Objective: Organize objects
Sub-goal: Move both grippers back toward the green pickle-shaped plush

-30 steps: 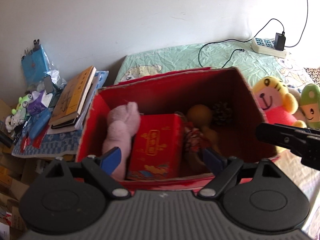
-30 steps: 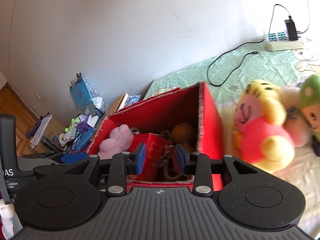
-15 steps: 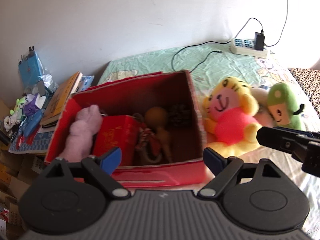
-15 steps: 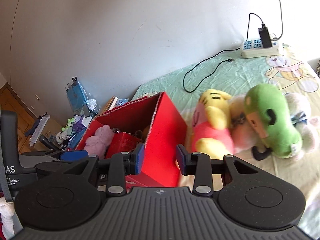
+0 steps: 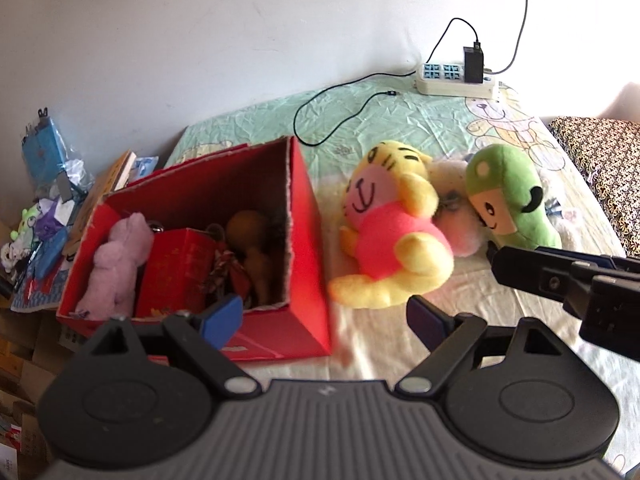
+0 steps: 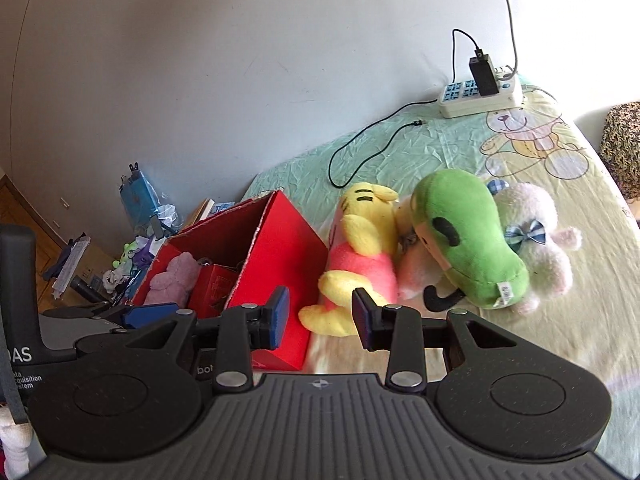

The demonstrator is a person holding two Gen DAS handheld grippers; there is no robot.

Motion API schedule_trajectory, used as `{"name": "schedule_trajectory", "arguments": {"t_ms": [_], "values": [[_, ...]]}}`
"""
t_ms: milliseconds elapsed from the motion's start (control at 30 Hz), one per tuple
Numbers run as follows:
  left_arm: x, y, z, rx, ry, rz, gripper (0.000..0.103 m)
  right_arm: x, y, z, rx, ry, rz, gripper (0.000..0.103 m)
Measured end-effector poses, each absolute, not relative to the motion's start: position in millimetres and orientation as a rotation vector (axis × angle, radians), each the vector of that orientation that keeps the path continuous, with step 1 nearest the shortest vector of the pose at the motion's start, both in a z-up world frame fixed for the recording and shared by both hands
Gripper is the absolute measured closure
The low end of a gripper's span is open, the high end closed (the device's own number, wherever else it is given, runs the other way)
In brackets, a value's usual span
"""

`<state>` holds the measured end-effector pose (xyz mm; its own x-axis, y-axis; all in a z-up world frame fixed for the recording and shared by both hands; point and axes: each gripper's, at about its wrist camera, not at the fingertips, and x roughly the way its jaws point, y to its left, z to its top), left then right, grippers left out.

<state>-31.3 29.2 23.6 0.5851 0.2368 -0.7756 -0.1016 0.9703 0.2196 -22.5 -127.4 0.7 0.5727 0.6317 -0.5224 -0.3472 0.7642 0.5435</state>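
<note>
A red box (image 5: 256, 240) is seen near the left edge of the bed (image 5: 400, 120), already holding a pink plush (image 5: 116, 264), a small red carton (image 5: 176, 272) and some brown items. Just beside its right wall, toward the middle of the bed, a cluster of soft toys is left unpacked: a yellow plush in a pink shirt (image 5: 396, 236), a green plush (image 5: 508, 196) and a pale plush (image 6: 536, 236) pressed together behind it.

The left gripper (image 5: 324, 316) is held with its jaws well apart and nothing between them; the box's near right corner and the yellow plush's foot are framed in the gap. The right gripper (image 6: 320, 312) is held with its jaws only narrowly apart, also empty, and the yellow plush's foot lies just beyond their tips.

The coming move is judged to turn on the yellow plush. It lies straight ahead of both sets of jaws, its long axis running away from them toward the wall side of the bed, feet nearest. The right gripper appears the nearer, but its jaws would have to be widened before the plush could be taken; the box lies just left of the toy.
</note>
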Motion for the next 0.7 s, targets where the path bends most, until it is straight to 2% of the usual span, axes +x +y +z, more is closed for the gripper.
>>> {"name": "schedule_trajectory", "arguments": {"t_ms": [700], "values": [[-12.6, -33.1, -3.0, 0.233, 1.011, 0.065, 0.015, -26.7, -188.9, -22.4, 0.489, 0.815, 0.432, 0.065]]}}
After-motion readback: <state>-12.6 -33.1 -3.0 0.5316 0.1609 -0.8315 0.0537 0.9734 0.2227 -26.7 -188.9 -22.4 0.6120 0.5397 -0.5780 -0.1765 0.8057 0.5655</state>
